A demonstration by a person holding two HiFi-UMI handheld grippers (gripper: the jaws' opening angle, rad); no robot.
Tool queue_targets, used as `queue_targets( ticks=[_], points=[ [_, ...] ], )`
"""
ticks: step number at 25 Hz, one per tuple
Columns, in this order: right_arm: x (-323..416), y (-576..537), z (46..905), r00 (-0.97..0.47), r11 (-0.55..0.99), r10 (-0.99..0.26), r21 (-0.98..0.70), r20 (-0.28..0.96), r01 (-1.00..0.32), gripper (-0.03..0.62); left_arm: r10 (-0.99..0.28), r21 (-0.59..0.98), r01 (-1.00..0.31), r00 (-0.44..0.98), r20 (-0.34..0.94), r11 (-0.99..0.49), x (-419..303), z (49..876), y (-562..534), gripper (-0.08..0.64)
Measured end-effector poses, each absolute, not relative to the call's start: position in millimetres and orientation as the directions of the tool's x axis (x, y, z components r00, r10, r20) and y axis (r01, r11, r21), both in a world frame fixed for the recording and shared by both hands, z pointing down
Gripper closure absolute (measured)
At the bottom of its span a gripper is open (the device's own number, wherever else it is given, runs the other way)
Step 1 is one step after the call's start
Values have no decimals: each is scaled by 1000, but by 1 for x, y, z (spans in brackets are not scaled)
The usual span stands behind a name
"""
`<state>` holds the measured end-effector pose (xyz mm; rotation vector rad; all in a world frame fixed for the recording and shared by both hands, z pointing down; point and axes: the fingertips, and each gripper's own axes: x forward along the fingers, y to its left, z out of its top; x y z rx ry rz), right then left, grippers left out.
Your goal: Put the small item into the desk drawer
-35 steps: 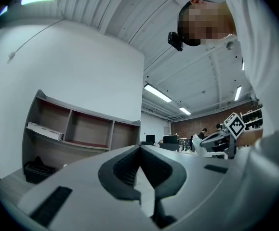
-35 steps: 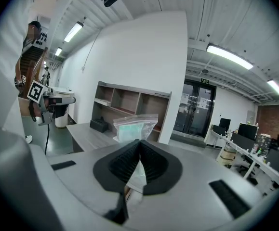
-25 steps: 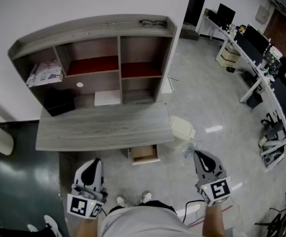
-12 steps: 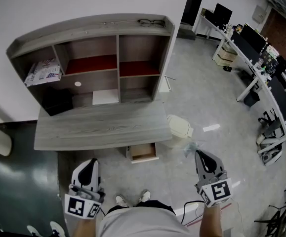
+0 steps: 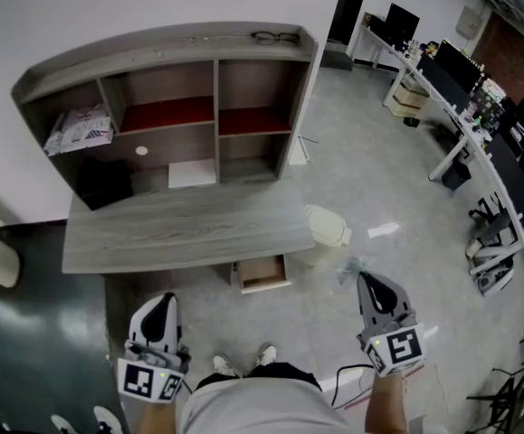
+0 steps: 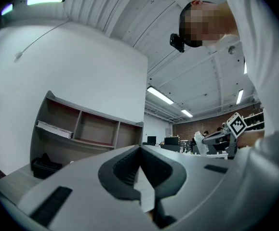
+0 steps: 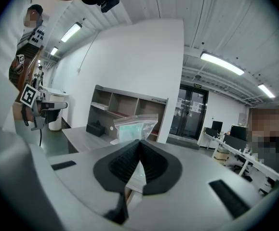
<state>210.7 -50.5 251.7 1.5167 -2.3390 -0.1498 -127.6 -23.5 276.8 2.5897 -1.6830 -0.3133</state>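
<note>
Carry step: right gripper (image 5: 366, 281) jaws pinch clear zip bag (image 5: 349, 269); left gripper (image 5: 163, 300) jaws closed, empty. Next, likely: approach desk (image 5: 180, 233), lower bag into open drawer (image 5: 262, 275).

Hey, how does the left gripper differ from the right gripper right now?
The right gripper is clamped on a small clear plastic bag; the left gripper holds nothing. The left gripper faces the desk front; the right gripper hangs past its right end. Both have jaws shut and point forward.
</note>
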Motion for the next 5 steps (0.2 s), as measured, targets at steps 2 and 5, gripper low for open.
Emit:
queue_targets(
  ticks=[2, 5],
  points=[
    [207, -47, 253, -368, 424, -900, 273, 233, -864, 568, -907, 142, -899, 394, -149, -414, -129, 278, -21, 543],
    [200, -43, 254, -373, 427, -899, 276, 230, -861, 568, -904, 142, -897, 397, -155, -419, -132, 278, -17, 543]
  ],
)
